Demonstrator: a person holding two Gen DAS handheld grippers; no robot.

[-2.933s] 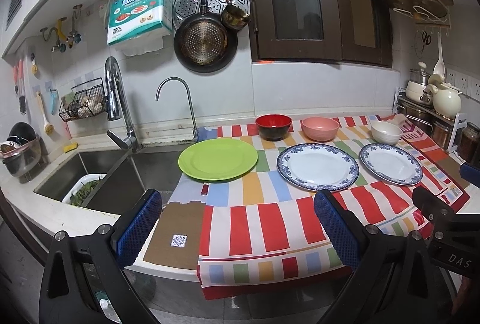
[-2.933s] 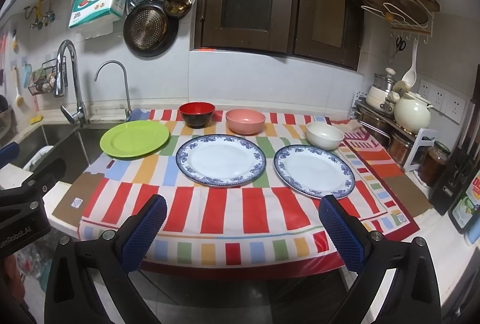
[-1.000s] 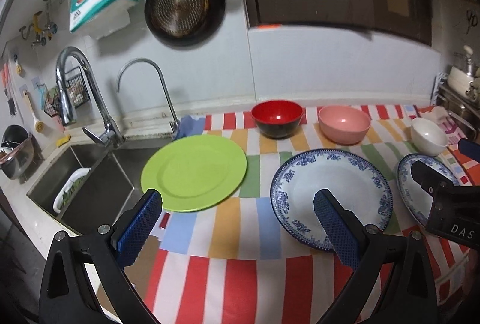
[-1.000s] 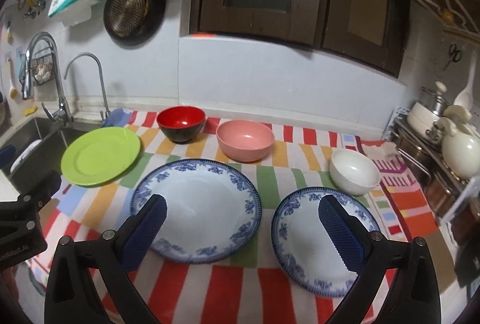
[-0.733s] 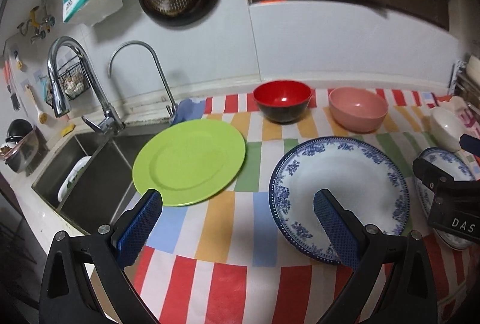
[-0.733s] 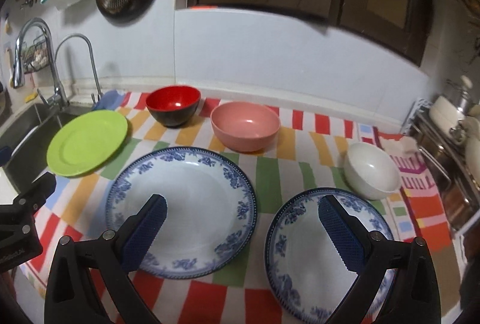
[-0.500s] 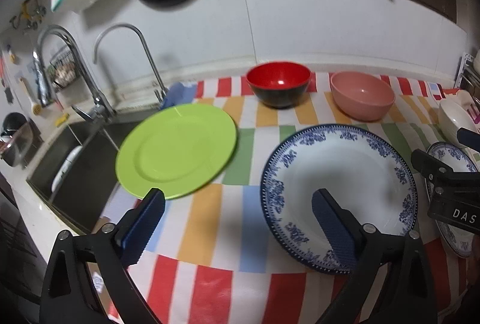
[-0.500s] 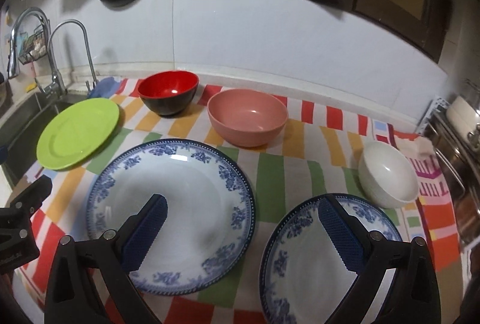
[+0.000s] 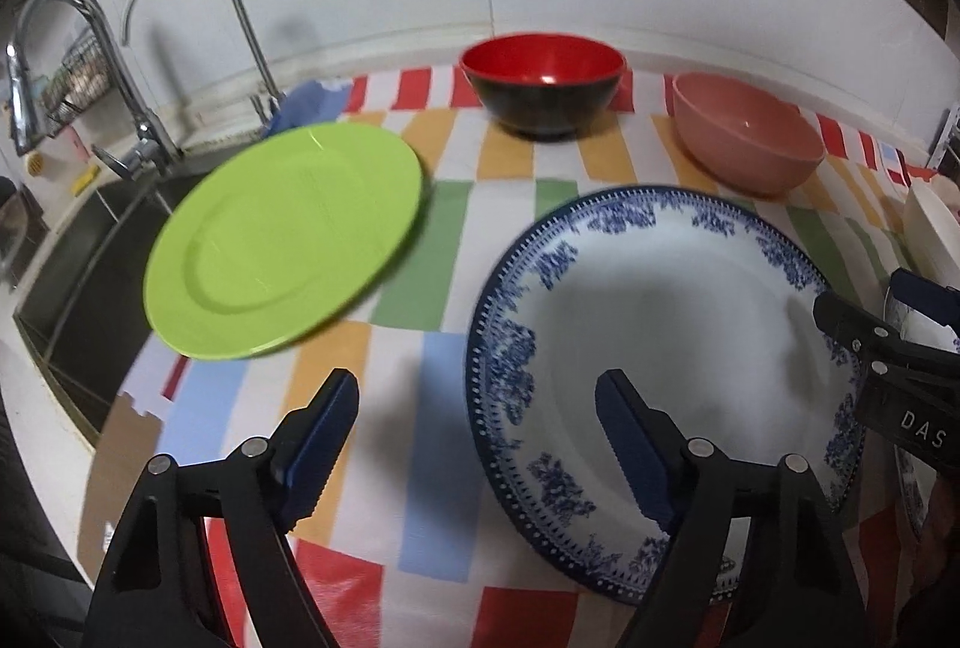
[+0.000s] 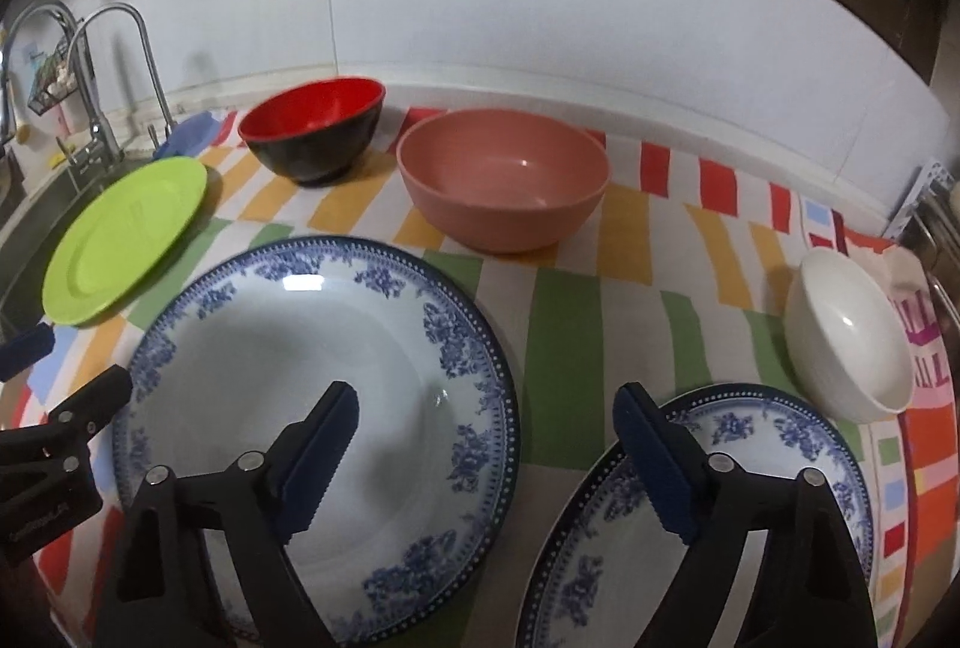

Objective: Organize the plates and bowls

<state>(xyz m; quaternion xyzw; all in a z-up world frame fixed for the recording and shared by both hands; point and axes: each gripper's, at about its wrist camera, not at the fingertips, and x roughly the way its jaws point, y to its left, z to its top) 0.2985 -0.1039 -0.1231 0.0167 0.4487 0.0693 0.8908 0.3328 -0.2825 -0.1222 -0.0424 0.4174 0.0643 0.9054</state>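
Nothing looks sorted yet: every dish lies apart on the striped cloth [image 9: 444,240]. The left gripper [image 9: 477,444] is empty, its jaws closing, and straddles the left rim of the big blue plate [image 9: 660,336]; the green plate [image 9: 282,246] lies beyond its left finger, overhanging the sink [image 9: 90,252]. The right gripper [image 10: 486,444], also empty and closing, spans the gap between that plate and the small blue plate [image 10: 750,504]. The red bowl [image 10: 312,138], pink bowl [image 10: 504,180] and white bowl [image 10: 846,336] sit farther ahead, with room between.

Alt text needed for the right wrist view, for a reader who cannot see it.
The right claw, closing with nothing between its pads, hangs over two blue-patterned plates on a striped cloth. Behind them sit a red bowl, pink bowl, white bowl and green plate.
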